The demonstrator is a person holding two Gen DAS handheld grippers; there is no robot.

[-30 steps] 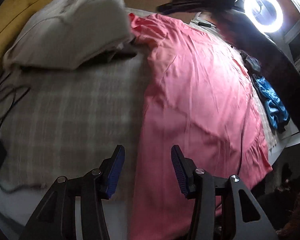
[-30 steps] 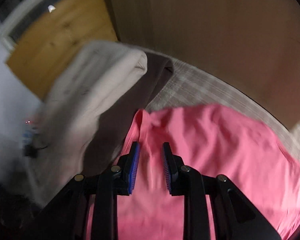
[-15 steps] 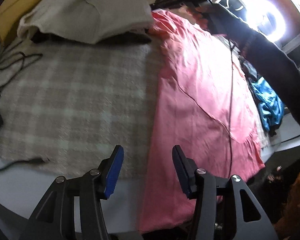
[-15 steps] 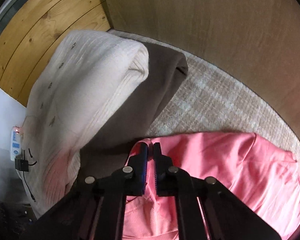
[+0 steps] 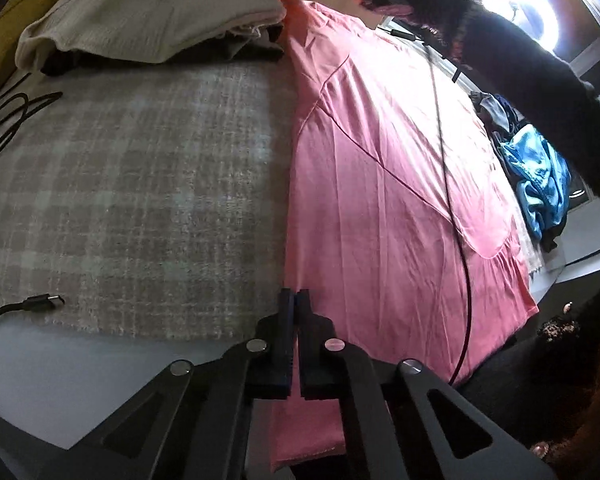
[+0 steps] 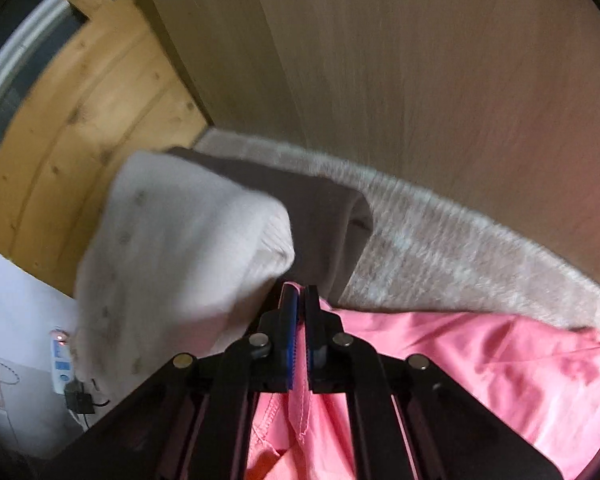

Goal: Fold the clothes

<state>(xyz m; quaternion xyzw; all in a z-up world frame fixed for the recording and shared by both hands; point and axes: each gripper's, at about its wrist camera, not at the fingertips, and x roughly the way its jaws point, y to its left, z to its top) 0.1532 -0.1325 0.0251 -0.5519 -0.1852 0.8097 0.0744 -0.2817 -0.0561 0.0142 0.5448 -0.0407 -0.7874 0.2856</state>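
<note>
Pink garment [image 5: 380, 184] is laid flat and lengthwise over the right half of a plaid blanket [image 5: 132, 184] in the left wrist view, running from 12 o'clock down to 6 o'clock. Its left long edge is straight, next to bare blanket. Its near hem overhangs the blanket's fringe onto a grey surface [image 5: 100, 380]. The far right edge is dropped over the side near 4 o'clock.

Left gripper [image 5: 295, 296] is clenched on the garment's left edge near the hem corner; its jaws have just been closing, and pink cloth is pinched between them. Right gripper [image 6: 299, 292] is likewise clamped on the garment's far corner [image 6: 480, 360], with a fold of pink cloth seen between the blue pads [image 6: 289, 320].

Open room: a broad stretch of blanket is left bare at 9 to 10 o'clock of the left gripper. A black cable end [image 5: 44, 303] is noted at the blanket's near fringe at 8 o'clock, and looped cables [image 5: 8, 112] at 10 o'clock.

Obstructions: a folded cream knit [image 5: 152, 12] on dark clothing [image 6: 312, 208] is stacked at 11 o'clock, touching the garment's far corner. A thin black cord [image 5: 452, 200] is draped over the garment. A dark sleeve [image 5: 540, 80] is stretched across at 1 to 2 o'clock. Blue cloth [image 5: 540, 184] is heaped beyond the right edge. A panel wall [image 6: 420, 80] borders the blanket's far side in the right wrist view.
</note>
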